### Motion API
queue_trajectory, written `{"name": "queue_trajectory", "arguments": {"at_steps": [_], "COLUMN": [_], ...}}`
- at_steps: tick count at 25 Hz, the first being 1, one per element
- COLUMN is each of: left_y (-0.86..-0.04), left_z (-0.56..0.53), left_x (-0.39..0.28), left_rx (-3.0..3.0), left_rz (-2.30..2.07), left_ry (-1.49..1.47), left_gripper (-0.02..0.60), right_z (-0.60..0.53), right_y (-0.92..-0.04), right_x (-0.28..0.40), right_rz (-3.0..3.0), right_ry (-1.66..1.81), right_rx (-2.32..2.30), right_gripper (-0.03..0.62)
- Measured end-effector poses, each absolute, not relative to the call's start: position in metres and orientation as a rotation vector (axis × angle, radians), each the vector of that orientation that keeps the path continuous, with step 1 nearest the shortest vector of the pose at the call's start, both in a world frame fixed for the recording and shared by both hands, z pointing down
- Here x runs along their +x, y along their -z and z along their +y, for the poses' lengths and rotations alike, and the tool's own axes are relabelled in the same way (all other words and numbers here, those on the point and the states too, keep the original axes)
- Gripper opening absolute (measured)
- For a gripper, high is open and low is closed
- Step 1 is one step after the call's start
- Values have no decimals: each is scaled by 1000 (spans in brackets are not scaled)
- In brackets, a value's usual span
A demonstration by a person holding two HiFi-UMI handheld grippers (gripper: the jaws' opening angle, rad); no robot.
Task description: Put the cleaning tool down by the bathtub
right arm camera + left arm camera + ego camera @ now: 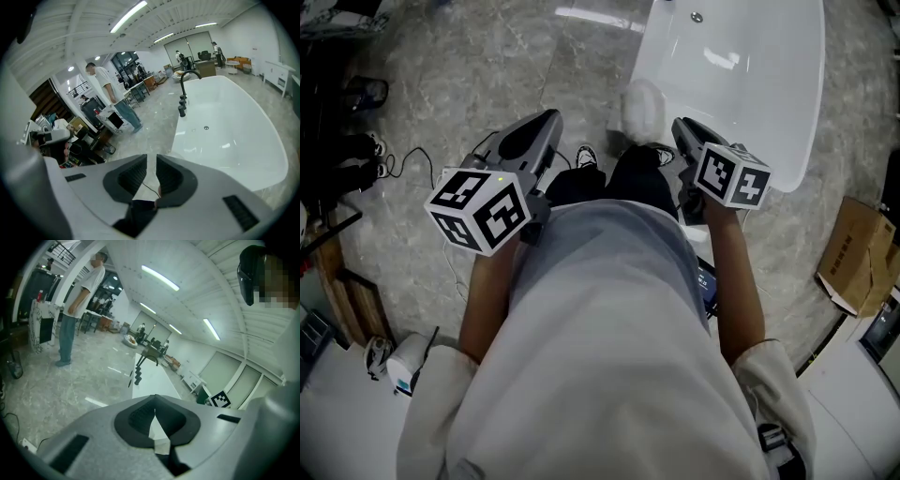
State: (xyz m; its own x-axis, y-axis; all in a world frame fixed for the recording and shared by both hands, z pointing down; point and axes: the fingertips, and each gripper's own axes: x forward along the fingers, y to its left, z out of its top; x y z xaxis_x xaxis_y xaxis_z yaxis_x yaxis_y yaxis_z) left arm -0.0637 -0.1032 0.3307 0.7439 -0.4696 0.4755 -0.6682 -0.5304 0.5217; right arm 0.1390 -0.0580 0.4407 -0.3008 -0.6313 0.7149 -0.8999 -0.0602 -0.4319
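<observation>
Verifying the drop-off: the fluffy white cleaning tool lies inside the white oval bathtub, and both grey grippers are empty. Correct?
Not quite. The head view shows the fluffy white cleaning tool on the grey marbled floor beside the white oval bathtub, not inside it. The left gripper and right gripper are indeed empty.

No readable words, brand names, numbers or signs anywhere in the three views. Only coded black-and-white square patterns, not letters, on the left marker cube (480, 208) and the right marker cube (732, 176). Same kind of pattern on the one marker face (219, 400) seen in the left gripper view. Nothing legible on the cardboard box (860, 255) on the floor. Background furniture and fittings too small and blurred for any print.
</observation>
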Motion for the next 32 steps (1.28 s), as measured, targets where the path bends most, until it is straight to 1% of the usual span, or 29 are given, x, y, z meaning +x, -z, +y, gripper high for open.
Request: {"name": "queue_trajectory", "arguments": {"at_steps": [23,29,32], "left_y": [-321,-320,-322], "left_z": [-113,-126,-131], "left_x": [-48,-41,-38], "left_rx": [2306,2315,2309], "left_rz": [-810,-769,-735], "left_ry": [-367,-372,-381], "left_gripper": [5,5,5], "right_z": [-46,-52,-57], "right_y": [-363,-351,-346], "right_x": [141,155,151], "right_rz": [-2089,-2036,-2072], "right_ry": [-1185,-1046,-1066], "right_rx": [1747,1840,1836], "right_gripper": [23,13,12]}}
